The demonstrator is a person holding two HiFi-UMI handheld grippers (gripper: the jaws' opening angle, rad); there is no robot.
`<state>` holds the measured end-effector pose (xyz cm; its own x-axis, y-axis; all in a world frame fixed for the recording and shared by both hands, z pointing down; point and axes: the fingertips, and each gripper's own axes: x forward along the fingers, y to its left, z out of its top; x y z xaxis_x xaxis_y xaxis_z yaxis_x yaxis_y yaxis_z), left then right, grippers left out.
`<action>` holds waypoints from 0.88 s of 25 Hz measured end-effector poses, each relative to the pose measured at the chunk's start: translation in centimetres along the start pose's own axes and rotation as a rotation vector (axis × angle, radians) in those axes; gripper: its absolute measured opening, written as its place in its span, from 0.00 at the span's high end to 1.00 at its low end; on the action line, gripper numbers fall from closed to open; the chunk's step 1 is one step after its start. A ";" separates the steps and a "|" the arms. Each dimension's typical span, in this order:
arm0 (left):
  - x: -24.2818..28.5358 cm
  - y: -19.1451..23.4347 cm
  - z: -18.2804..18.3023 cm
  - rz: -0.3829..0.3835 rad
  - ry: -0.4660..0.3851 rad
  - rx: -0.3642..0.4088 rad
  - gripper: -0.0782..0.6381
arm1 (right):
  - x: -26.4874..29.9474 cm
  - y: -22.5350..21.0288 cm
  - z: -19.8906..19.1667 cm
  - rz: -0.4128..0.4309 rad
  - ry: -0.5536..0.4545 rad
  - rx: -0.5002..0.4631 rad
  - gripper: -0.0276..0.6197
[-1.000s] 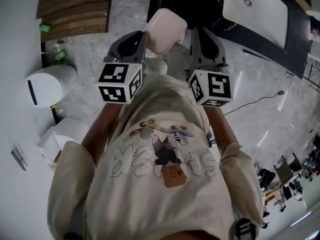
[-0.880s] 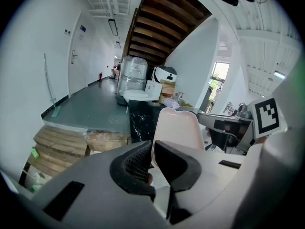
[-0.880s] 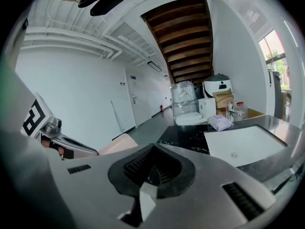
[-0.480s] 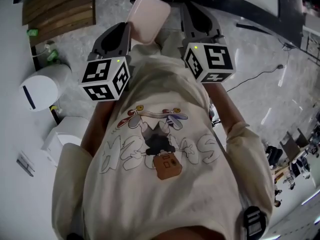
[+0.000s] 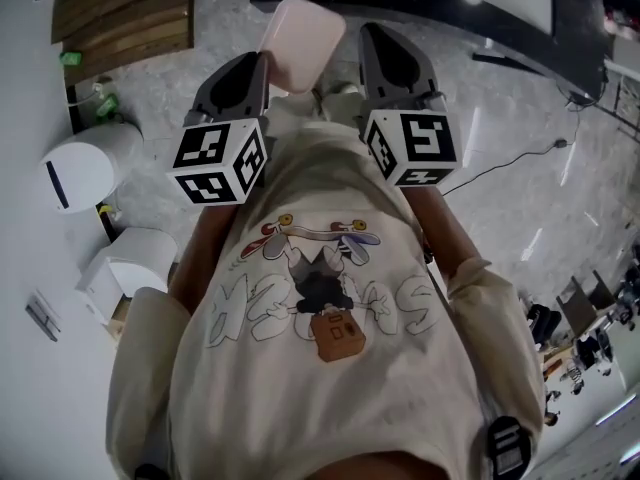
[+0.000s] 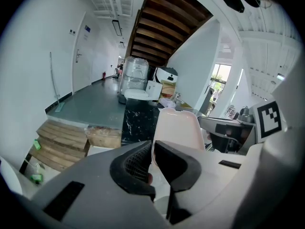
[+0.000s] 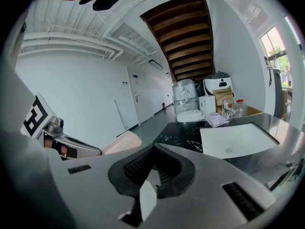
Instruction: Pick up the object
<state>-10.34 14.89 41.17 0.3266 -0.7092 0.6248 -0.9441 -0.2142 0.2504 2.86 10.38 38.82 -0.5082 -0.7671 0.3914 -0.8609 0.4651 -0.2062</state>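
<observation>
A pale pink, flat object with rounded corners (image 5: 300,56) sticks up in front of the person's chest. My left gripper (image 5: 258,73) is shut on its lower edge. In the left gripper view the pink object (image 6: 178,128) rises from between the two dark pads, just right of the gripper (image 6: 152,149). My right gripper (image 5: 380,43) is held beside it on the right, apart from it. Its jaws (image 7: 153,149) meet with nothing between them. The pink object (image 7: 123,142) shows at the left of the right gripper view.
A black marble counter with a white sink (image 7: 238,140) lies ahead. Wooden steps (image 5: 120,18) are at the upper left. A round white bin (image 5: 85,168) and a white box (image 5: 135,268) stand by the left wall. A cable (image 5: 510,168) runs across the floor.
Both grippers and the pink object have drifted slightly left in the head view. The left gripper's hold on the pink object is unchanged.
</observation>
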 end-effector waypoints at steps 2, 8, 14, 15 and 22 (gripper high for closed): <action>-0.3 -0.7 -0.4 0.005 0.000 -0.008 0.84 | -1.0 0.5 -0.6 -0.006 0.000 -0.028 0.93; -0.5 -1.7 -0.7 0.014 -0.005 -0.021 0.84 | -2.2 1.3 -1.9 0.010 0.020 -0.021 0.93; 0.4 -2.2 -0.3 0.014 -0.005 -0.015 0.84 | -2.2 0.3 -1.8 -0.001 0.013 -0.010 0.93; 0.4 -2.3 -0.2 0.014 -0.005 -0.012 0.84 | -2.3 0.1 -1.8 -0.004 0.015 -0.008 0.93; 0.9 -2.8 1.2 0.004 -0.015 0.007 0.84 | -2.1 -0.7 -0.8 -0.019 0.006 -0.001 0.93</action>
<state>-7.45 14.09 40.13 0.3227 -0.7196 0.6149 -0.9456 -0.2163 0.2431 4.56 12.04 38.90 -0.4916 -0.7734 0.4003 -0.8704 0.4507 -0.1981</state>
